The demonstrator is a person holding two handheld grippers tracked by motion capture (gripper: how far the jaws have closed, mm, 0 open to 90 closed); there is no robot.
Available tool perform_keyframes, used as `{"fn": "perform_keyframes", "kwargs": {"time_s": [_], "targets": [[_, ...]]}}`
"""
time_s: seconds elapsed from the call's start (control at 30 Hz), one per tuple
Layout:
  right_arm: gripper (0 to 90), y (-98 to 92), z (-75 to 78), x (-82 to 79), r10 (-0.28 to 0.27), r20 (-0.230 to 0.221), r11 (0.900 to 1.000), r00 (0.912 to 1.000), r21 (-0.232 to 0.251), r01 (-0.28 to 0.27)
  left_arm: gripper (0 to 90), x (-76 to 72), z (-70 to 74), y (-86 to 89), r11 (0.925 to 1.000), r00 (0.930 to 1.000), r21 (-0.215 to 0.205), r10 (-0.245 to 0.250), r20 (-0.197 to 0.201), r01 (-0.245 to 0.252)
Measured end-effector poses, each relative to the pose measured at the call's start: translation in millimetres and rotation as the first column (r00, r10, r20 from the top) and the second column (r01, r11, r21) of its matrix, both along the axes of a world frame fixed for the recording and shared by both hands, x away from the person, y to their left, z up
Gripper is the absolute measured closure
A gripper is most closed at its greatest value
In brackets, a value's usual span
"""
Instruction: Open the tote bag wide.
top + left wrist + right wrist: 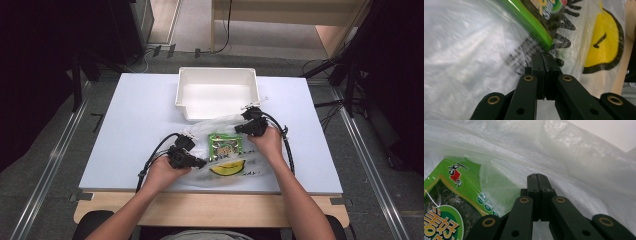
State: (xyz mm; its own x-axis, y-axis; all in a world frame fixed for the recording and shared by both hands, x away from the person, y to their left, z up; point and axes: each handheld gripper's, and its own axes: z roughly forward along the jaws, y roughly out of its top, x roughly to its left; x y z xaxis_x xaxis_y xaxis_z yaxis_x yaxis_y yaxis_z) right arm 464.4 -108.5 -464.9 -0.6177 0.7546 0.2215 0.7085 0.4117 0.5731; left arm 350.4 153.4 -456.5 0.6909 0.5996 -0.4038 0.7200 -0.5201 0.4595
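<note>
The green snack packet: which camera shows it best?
The high view: the whole green snack packet lies on the plastic bag. The right gripper view shows one printed corner of it, the left gripper view a blurred green edge.

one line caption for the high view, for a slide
Two hand-held grippers, left gripper and right gripper, work a clear plastic bag holding a green snack packet before a white bin.

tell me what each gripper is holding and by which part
Both are shut on the plastic bag: the left gripper pinches its film beside the green packet, the right gripper pinches the film near the bag's upper edge.
</note>
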Motion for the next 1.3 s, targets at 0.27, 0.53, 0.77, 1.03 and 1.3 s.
{"fn": "perform_keyframes", "kwargs": {"time_s": [0.27,0.53,0.77,1.03,1.3], "targets": [[90.0,0.1,0.0,-0.3,-0.002,-0.001,1.0,1.0,0.0,0.002,89.7,-19.6,-3.9,1.4,0.9996,0.9997,-0.016,-0.023,-0.009,0.022],[90.0,0.0,-0.2,-0.1,-0.006,-0.003,1.0,1.0,0.004,0.006,89.8,-38.5,-6.5,7.1,0.9981,0.9989,-0.047,-0.041,-0.022,0.04],[90.0,-0.1,-0.1,0.1,-0.007,-0.005,1.0,1.0,0.005,0.007,89.8,-55.9,-7.5,13.0,0.9974,0.9973,-0.045,-0.057,-0.046,0.055],[90.0,2.1,0.9,-0.3,-0.038,0.024,0.999,0.999,-0.026,0.038,89.8,-58.8,-10.1,16.8,0.9975,0.9978,-0.053,-0.05,-0.045,0.047],[90.0,3.8,16.3,-11.9,0.021,-0.011,1.0,0.9997,0.008,-0.021,89.4,-53.3,-7.7,18.0,0.9975,0.9993,-0.066,-0.028,-0.025,0.026]]}}
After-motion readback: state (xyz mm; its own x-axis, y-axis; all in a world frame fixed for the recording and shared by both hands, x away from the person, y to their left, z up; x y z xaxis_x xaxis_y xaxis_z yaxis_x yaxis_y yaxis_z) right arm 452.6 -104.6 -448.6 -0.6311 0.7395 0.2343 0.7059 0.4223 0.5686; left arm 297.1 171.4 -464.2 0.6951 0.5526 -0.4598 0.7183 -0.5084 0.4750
